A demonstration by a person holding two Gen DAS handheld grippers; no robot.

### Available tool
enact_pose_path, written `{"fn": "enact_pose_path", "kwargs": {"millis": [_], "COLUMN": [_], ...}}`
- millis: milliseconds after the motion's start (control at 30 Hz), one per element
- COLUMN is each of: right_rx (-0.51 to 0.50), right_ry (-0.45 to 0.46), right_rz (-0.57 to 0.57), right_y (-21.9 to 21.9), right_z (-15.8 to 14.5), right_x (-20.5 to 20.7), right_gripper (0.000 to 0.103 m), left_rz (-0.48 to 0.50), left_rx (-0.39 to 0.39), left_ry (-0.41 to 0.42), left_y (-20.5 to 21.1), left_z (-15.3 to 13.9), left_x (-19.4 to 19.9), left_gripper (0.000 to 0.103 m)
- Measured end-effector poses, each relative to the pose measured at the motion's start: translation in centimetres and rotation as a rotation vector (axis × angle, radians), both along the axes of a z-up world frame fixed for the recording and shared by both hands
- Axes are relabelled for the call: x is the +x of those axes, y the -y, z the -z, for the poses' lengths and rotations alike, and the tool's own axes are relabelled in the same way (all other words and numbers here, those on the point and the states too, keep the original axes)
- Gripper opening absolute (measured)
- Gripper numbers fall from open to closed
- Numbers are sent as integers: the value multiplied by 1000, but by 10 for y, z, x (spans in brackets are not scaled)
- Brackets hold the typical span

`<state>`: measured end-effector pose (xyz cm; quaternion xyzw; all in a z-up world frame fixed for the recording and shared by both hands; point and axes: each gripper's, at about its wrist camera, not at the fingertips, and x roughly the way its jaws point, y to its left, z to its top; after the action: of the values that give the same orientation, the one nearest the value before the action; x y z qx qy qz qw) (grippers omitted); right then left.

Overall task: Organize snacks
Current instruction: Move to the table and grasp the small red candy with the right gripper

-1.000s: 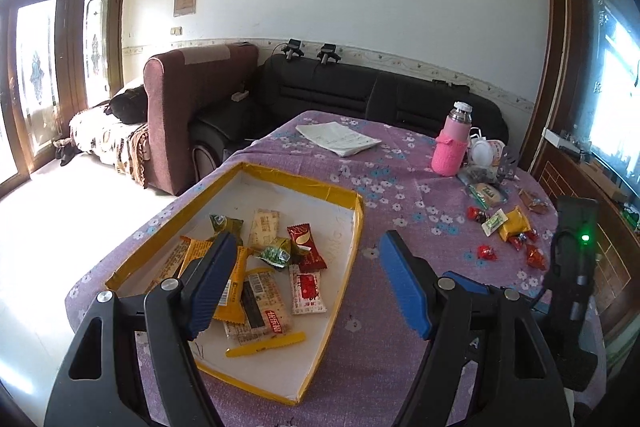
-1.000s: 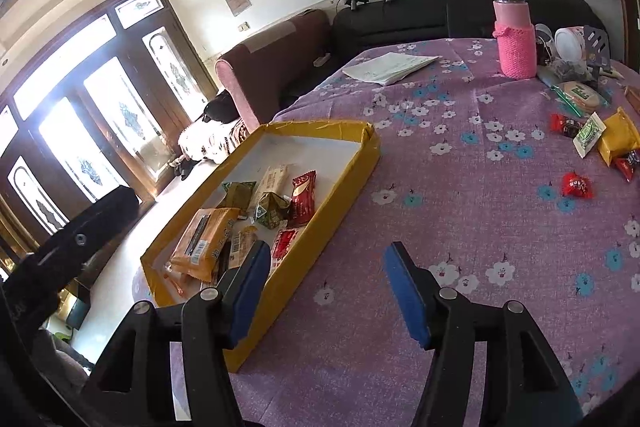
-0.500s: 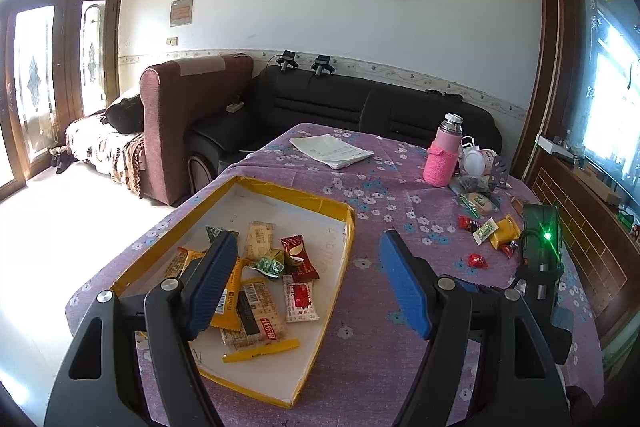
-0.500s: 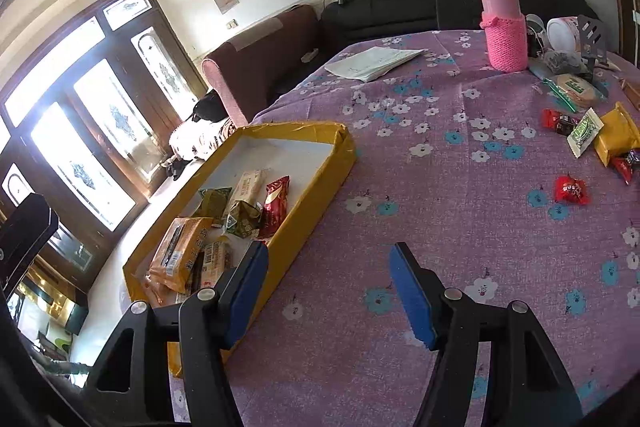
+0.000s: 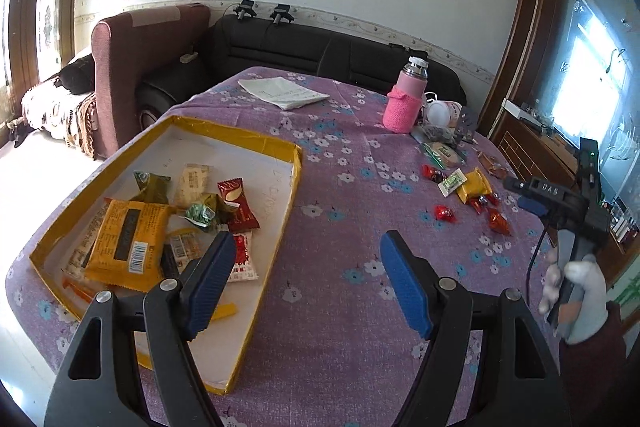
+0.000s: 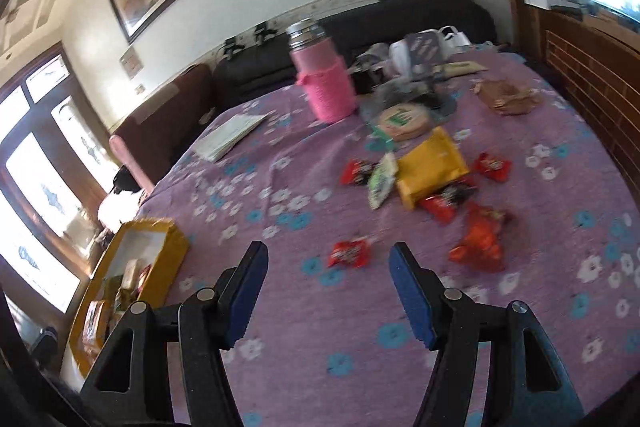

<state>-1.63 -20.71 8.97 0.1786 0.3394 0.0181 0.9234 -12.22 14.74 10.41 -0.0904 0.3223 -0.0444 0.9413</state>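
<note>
A yellow-rimmed shallow box point(image 5: 297, 163) lies on the purple flowered table, holding several snack packets, among them a big orange one point(image 5: 128, 237) and a red one point(image 5: 236, 205). My left gripper point(image 5: 306, 281) hovers open and empty by the box's right rim. Loose snacks lie on the cloth to the right: small red candies point(image 6: 349, 253), a yellow packet point(image 6: 432, 167), an orange-red wrapper point(image 6: 480, 239). My right gripper point(image 6: 326, 291) is open and empty just before the nearest red candy. In the left wrist view the right gripper point(image 5: 560, 203) shows at the right edge, held by a gloved hand.
A pink sleeved bottle point(image 6: 324, 83) stands at the back beside clutter and a round green-labelled pack point(image 6: 404, 121). Folded papers point(image 5: 282, 91) lie at the far side. A black sofa point(image 5: 320, 47) and maroon armchair point(image 5: 132, 59) stand behind the table; wooden cabinet point(image 6: 592, 67) on the right.
My right gripper has swung right, away from the box, to face the loose candies. My left gripper has dipped a little lower toward the table.
</note>
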Motion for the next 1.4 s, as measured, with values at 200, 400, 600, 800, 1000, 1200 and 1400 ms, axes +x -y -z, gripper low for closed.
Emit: {"fn": "enact_pose_path", "kwargs": {"millis": [200,400,600,800,1000,1200,1400], "right_rx": [127,28,-9,61,140,49,-63], "right_ry": [-80,-92,-233,-295,-250,-224,-311], "right_rz": [58,122,19,-439,-450,-498,-526], "right_y": [56,58,43,-23,-25,-75,-138], "right_z": [20,24,54,61,45,34,60], "right_x": [54,121,164,124,89,91,108], "right_gripper": [65,64,39,37,47,47,41], "left_rz": [0,-13,-32,-6,10,9,-4], "left_rx": [-5,6,5,-6,-31,-41,-46], "left_ry": [-19,-31,-51,-78,-99,-97,-88], "left_y": [2,2,-2,3,5,5,-2], "left_z": [4,7,13,22,27,24,20], "left_x": [6,10,16,24,28,26,21], "left_gripper": [75,75,75,75,75,75,75]}}
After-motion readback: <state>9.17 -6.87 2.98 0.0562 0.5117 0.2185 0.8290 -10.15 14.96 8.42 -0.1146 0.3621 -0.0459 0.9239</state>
